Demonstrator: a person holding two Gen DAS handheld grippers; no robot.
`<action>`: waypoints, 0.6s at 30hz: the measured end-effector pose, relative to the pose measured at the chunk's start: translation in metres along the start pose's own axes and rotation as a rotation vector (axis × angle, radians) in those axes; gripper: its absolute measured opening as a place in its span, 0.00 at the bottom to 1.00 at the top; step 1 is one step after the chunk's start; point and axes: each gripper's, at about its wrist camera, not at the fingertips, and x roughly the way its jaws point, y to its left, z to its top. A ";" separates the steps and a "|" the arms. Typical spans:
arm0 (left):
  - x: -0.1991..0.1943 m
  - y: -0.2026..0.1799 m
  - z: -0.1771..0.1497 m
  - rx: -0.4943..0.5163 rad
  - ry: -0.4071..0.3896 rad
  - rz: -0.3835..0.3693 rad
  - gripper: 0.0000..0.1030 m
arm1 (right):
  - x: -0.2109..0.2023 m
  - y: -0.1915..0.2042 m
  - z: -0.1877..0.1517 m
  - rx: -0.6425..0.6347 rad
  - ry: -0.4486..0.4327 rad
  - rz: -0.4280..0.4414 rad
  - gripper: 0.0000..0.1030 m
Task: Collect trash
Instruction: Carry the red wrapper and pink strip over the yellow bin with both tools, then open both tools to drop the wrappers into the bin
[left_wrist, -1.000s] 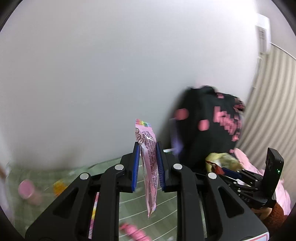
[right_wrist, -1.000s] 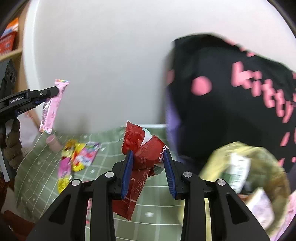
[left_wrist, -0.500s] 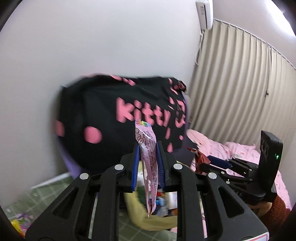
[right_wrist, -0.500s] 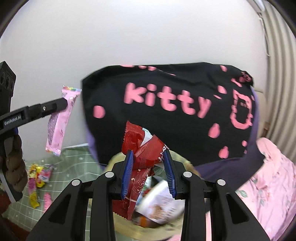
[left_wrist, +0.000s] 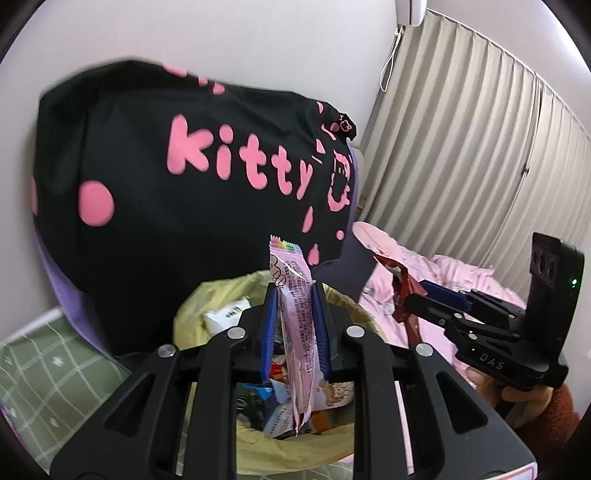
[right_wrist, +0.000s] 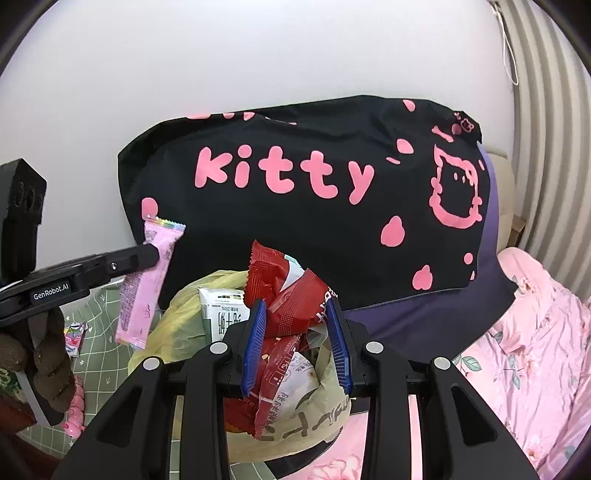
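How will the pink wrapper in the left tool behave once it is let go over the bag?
The pink wrapper looks thin and hangs limp below the left tool, so it is probably floppy and light. It may flutter rather than drop straight into the yellow bag.

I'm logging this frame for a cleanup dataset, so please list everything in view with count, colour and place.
pink wrapper: 1, pink, in left gripper above bag
red wrapper: 1, red, in right gripper above bag
trash bag: 1, yellow, open, holding packets
pillow: 1, black with pink print, against wall
bedding: pink floral, right
mat: green checked, left, wrappers lying on it
curtain: beige, right
left gripper: shut on pink wrapper
right gripper: shut on red wrapper
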 end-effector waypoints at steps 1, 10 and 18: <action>0.006 0.003 -0.003 -0.017 0.012 -0.020 0.17 | 0.002 0.000 0.000 0.000 0.003 0.001 0.31; 0.078 0.009 -0.054 0.078 0.294 0.074 0.17 | 0.027 -0.010 -0.005 0.004 0.059 0.025 0.31; 0.072 0.036 -0.062 0.020 0.308 0.125 0.16 | 0.060 -0.002 -0.007 -0.015 0.126 0.109 0.31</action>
